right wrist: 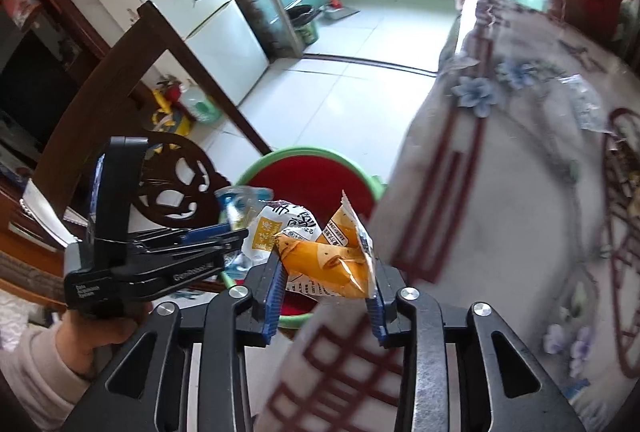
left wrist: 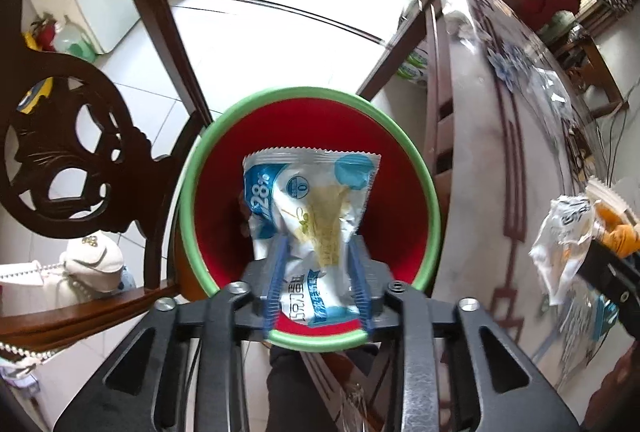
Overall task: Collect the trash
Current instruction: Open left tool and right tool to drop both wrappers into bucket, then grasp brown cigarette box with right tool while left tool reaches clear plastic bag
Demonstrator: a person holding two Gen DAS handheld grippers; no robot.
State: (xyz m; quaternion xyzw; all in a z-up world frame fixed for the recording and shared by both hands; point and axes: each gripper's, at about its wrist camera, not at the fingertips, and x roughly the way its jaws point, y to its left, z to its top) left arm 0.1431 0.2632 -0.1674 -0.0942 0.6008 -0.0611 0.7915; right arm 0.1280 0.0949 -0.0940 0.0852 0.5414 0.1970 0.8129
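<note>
Red inside, green-rimmed, the trash bucket [left wrist: 400, 160] waits beneath the left gripper [left wrist: 318, 288], jaws narrowly parted around a blue-white wrapper [left wrist: 304, 200]; the right gripper [right wrist: 326, 296], at three o'clock, brackets an orange wrapper [right wrist: 324, 260]. Best released squarely over the opening.

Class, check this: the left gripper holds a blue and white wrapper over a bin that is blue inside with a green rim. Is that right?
One detail is wrong. In the left wrist view the bin is red inside, not blue; its rim is green. The rest stands: the blue and white wrapper sits between the fingers of the left gripper, over the bin.
</note>
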